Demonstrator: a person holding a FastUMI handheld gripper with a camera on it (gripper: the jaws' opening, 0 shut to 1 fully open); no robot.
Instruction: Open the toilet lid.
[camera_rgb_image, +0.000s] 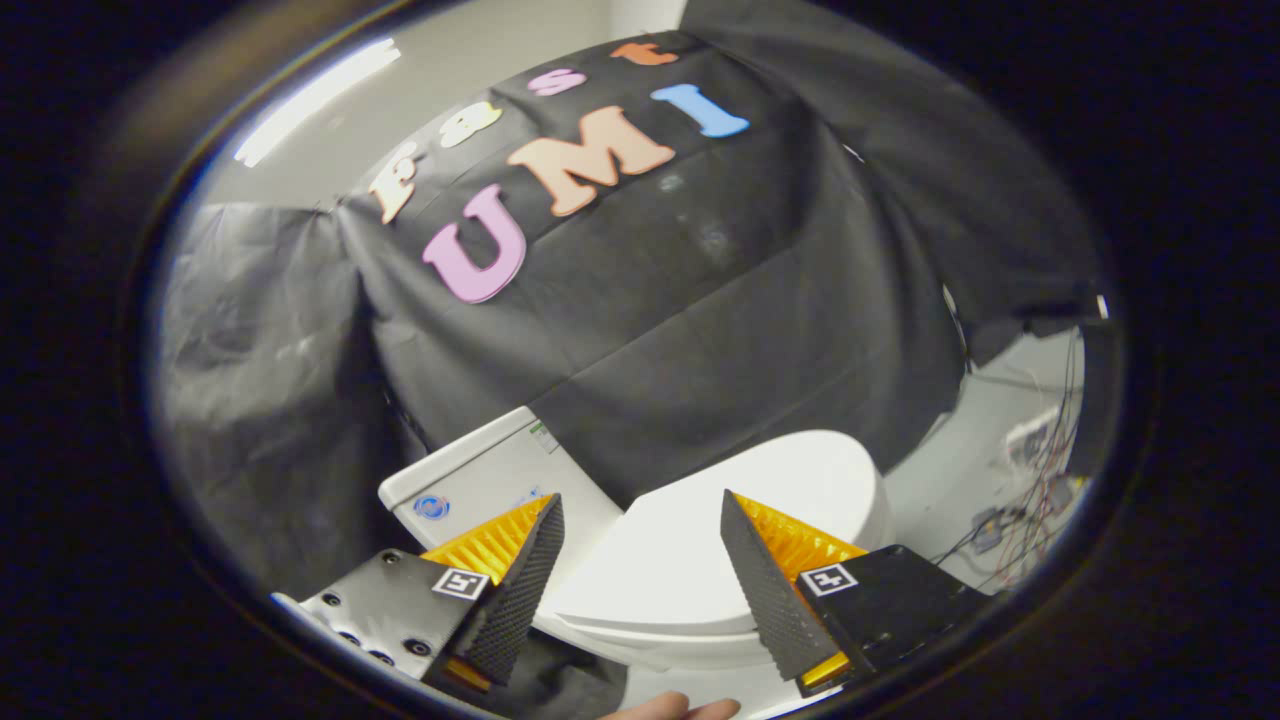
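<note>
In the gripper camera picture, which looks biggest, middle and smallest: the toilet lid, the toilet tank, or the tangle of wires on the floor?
1. toilet lid, closed, beyond the open gripper
2. toilet tank, partly hidden
3. wires

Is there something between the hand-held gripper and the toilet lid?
Nothing visible. The hand-held gripper is open, and the closed toilet lid lies just ahead between its fingers, with the tank behind.

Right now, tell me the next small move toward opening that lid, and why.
Probably ease the gripper forward and down toward the near front edge of the toilet lid. The lid lies closed and flat on the bowl, showing between the open fingers, which grip nothing yet. The tank sits beyond, so lifting from the front edge should swing the lid up.
</note>
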